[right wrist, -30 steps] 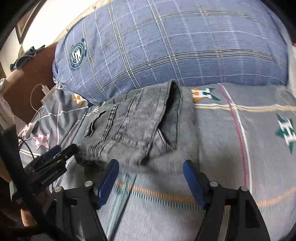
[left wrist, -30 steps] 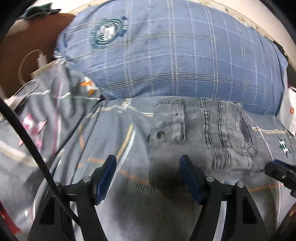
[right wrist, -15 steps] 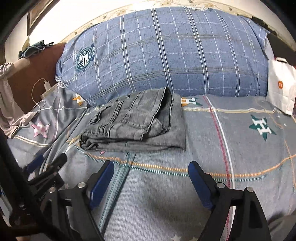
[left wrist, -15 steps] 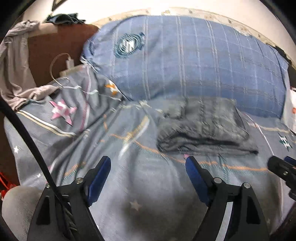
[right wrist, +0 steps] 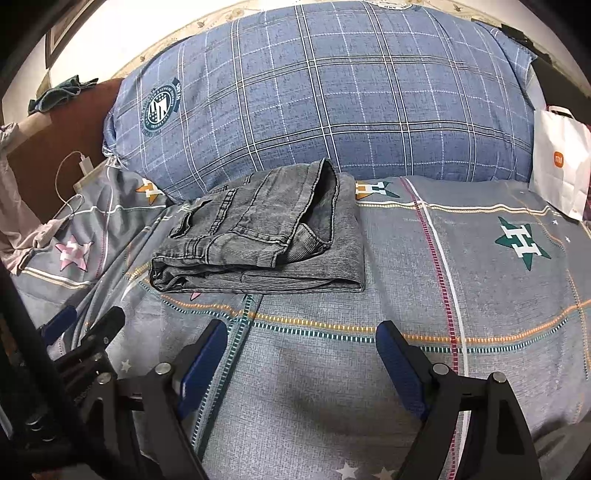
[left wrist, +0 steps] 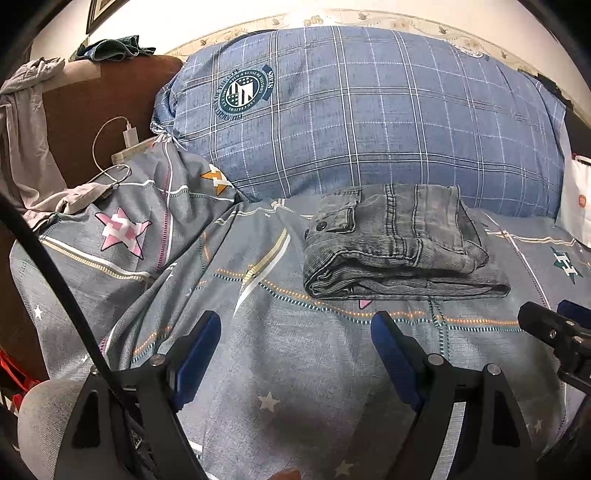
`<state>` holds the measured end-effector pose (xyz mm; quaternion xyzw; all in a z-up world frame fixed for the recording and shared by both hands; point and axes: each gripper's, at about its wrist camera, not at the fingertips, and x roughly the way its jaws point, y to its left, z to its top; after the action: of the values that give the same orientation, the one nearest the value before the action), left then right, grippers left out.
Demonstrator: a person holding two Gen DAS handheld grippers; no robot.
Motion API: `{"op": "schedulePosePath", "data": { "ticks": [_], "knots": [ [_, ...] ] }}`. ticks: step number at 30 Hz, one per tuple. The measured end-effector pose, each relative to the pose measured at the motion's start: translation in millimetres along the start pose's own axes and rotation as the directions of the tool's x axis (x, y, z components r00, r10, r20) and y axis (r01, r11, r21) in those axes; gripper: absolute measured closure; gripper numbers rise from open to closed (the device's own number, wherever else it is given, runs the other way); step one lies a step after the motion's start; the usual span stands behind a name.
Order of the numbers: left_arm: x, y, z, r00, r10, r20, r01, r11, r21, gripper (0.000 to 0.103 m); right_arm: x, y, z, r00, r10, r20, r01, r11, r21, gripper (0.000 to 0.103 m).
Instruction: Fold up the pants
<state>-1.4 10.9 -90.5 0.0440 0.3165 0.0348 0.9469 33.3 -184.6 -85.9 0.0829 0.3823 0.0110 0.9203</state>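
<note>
Bed with grey star-print sheet (right wrist: pixel 461 280); blue plaid pillow (right wrist: pixel 332 99); brown headboard (left wrist: pixel 107 99); cream wall (left wrist: pixel 207 18); white paper bag (right wrist: pixel 559 162).

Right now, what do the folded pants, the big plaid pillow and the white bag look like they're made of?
Folded pants: grey washed denim, matte; faded patches, raised double-stitched seams, a metal button on a pocket flap.
Plaid pillow: woven fabric, probably cotton, matte; mottled blue weave with a printed crest.
White bag: looks like stiff paper, smooth; sharp creases and it stands by itself, though coated plastic can't be excluded.
</note>
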Motion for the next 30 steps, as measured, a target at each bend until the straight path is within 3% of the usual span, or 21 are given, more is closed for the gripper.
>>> {"op": "schedulePosePath", "data": {
  "ticks": [8, 30],
  "knots": [
    [11, -9, -6, 0.999, 0.011, -0.039, -0.01, 0.999, 0.035, 0.019, 6, 0, -1, 1.0, -0.005, -0.011, 0.005, 1.0, -0.002, 0.018],
    [28, -16, -3, 0.994, -0.02, -0.105, 0.022, 1.0, 0.021, 0.019, 14, -3, 3, 1.0, 0.015, -0.019, -0.015, 1.0, 0.024, 0.018]
  ]
}}
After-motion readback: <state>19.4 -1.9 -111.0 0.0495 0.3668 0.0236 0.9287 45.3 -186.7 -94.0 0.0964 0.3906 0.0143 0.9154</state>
